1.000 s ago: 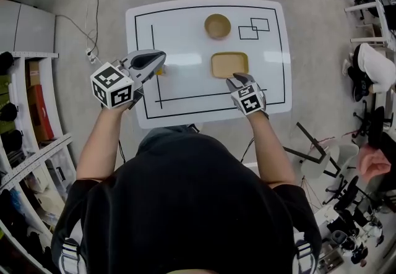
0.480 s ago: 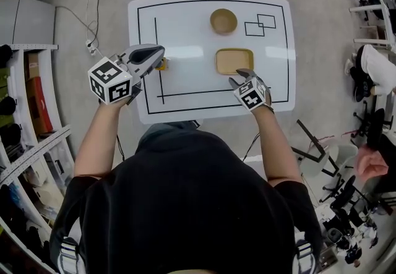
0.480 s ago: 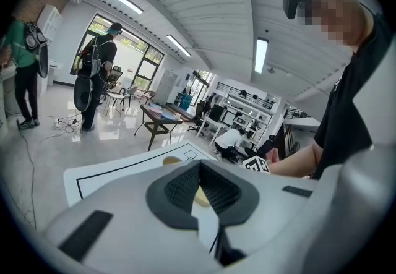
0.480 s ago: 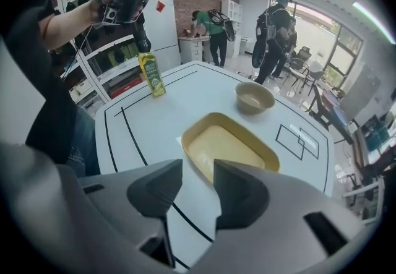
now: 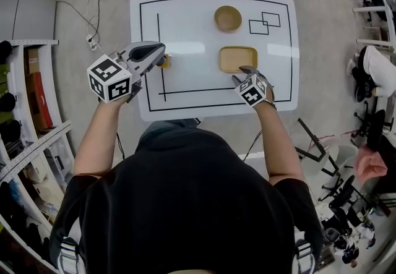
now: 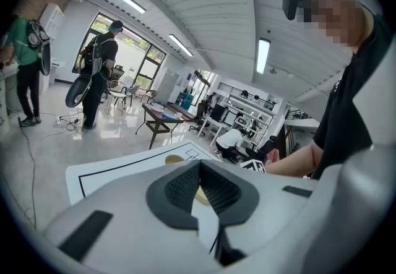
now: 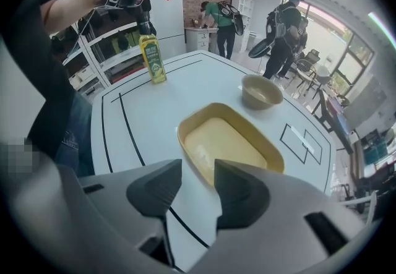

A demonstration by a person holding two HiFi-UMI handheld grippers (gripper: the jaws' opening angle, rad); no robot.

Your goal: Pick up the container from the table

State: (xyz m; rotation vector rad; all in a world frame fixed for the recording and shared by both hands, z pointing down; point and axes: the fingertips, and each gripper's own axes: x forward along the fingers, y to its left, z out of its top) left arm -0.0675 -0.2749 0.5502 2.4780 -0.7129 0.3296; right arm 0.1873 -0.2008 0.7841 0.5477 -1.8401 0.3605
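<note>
Two grippers are up, and only one has been busy. At the left of the head view my left gripper [image 5: 159, 57] hangs over the left edge of the table [image 5: 185, 31], jaws together on nothing, much where it was a second ago. Just past its tip stands a yellow bottle [image 5: 163, 61] — its label is too small for me to read. Right of centre the container [image 5: 238, 59], a tan rectangular tub, lies flat on the table, with a round bowl [image 5: 228, 18] above it in frame. At the tub's lower right edge is the right gripper [image 5: 249, 73]. It has sunk and tipped down towards the near rim, and its jaws are opening — wide now, the rim showing beyond the gap, pads touching nothing. I read that as the set-up for a pinch on the rim; nothing is lifted yet. The only other markings are black-and-white squares on the cubes [image 5: 111, 78], no words.
</note>
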